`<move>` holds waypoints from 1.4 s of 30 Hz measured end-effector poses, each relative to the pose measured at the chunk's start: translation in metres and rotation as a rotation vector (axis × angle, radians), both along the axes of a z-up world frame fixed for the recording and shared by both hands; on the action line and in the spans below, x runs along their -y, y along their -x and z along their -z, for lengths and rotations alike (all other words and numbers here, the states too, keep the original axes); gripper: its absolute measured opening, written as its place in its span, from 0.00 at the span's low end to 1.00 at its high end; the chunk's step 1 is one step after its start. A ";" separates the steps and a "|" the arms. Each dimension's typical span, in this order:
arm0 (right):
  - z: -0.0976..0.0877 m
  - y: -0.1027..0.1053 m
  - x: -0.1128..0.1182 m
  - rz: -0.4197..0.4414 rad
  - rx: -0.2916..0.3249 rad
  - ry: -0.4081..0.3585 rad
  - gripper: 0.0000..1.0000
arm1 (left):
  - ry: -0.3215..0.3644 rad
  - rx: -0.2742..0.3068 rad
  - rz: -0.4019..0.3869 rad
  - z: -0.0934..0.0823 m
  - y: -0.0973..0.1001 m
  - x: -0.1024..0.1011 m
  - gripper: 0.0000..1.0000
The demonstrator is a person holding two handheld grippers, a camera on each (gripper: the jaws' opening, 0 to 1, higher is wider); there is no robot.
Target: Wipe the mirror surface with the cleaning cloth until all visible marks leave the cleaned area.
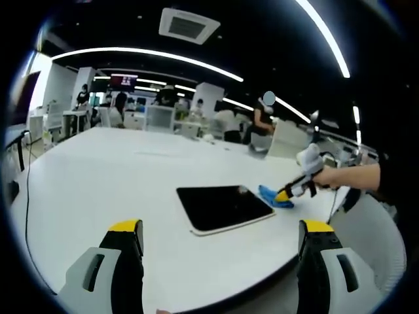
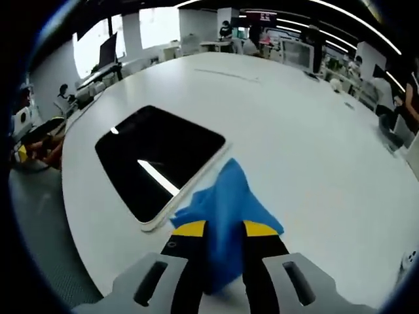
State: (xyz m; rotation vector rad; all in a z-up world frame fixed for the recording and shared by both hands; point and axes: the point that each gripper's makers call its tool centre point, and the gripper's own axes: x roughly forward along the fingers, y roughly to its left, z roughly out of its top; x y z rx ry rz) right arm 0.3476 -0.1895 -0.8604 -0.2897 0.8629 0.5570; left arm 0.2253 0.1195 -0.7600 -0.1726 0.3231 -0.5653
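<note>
Blue cloth (image 2: 226, 216) sits pinched between the jaws of the right claw (image 2: 218, 230), bunched and trailing forward to touch the near edge of the mirror (image 2: 157, 160). The mirror lies flat on the white table (image 2: 294, 131), dark, throwing back a ceiling light strip. By the look of it the wiping has barely begun: the cloth is only at the rim, and whether any marks are on the glass is too faint to tell.

From the left gripper view, the left claw (image 1: 222, 235) hangs well back from the mirror (image 1: 222, 206) with its jaws spread wide and nothing between them, while the right claw (image 1: 288, 191) shows at the mirror's far corner with the cloth (image 1: 272, 196). Nothing lies on the table between cloth and glass. People and chairs stand far off.
</note>
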 end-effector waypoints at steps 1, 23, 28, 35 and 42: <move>0.000 -0.001 0.001 0.004 -0.001 -0.002 0.15 | 0.000 -0.001 0.001 0.000 0.000 0.000 0.99; -0.009 -0.003 -0.006 0.067 -0.029 0.007 0.01 | 0.028 0.024 0.022 -0.005 0.000 0.003 0.99; -0.030 -0.011 -0.013 0.069 0.014 0.000 0.01 | 0.034 0.035 0.042 -0.007 0.001 0.006 0.99; -0.056 -0.035 -0.030 0.051 0.052 0.003 0.01 | 0.032 0.046 0.011 -0.008 0.000 0.001 0.99; -0.047 -0.051 -0.058 0.017 0.030 0.003 0.01 | 0.040 0.066 0.018 -0.011 0.000 0.003 0.99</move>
